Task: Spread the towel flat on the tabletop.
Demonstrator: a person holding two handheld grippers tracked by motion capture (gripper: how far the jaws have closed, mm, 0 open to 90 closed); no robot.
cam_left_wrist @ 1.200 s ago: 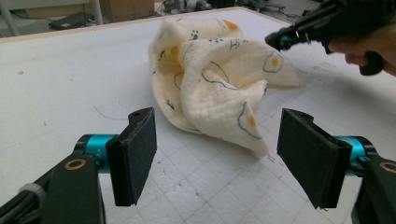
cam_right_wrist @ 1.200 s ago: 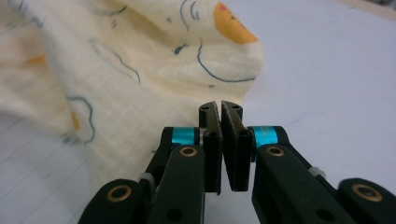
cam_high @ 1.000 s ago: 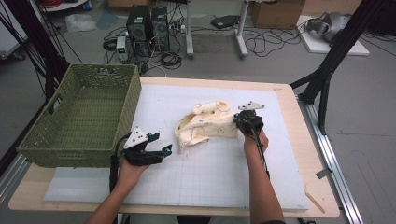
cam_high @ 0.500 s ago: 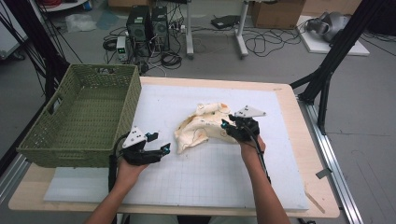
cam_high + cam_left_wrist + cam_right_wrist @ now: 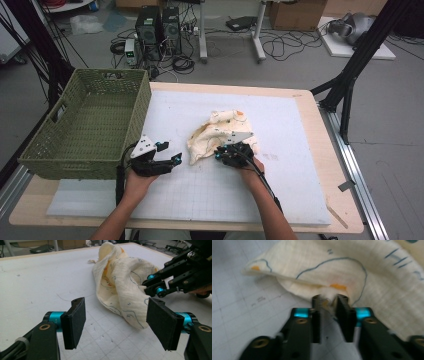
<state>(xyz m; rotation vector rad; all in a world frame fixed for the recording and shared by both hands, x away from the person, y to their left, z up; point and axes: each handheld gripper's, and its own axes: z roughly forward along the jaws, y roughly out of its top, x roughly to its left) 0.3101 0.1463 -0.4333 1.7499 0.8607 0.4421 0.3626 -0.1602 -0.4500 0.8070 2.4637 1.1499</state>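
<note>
A crumpled cream cloth (image 5: 220, 130) with blue lines and orange spots lies in the middle of the white mat. My right gripper (image 5: 221, 153) is at the cloth's near edge. Its jaws have just been closing and are now shut on a fold of the cloth (image 5: 362, 270), which bunches between the pads of the right gripper (image 5: 329, 298). My left gripper (image 5: 169, 161) rests on the mat left of the cloth. In the left gripper view the left gripper (image 5: 116, 301) stands open with nothing between its pads, the cloth (image 5: 120, 282) a little ahead and the right gripper (image 5: 175, 277) beyond.
A green woven basket (image 5: 137, 107) stands at the table's left edge, close behind my left hand. The white gridded mat (image 5: 280, 195) covers most of the wooden table (image 5: 345, 200). On the floor behind the table are cables and computer cases.
My right gripper has moved left and nearer along the cloth's edge, from its right side to its near edge. The cloth looks a little more gathered. The left gripper has stayed put.
</note>
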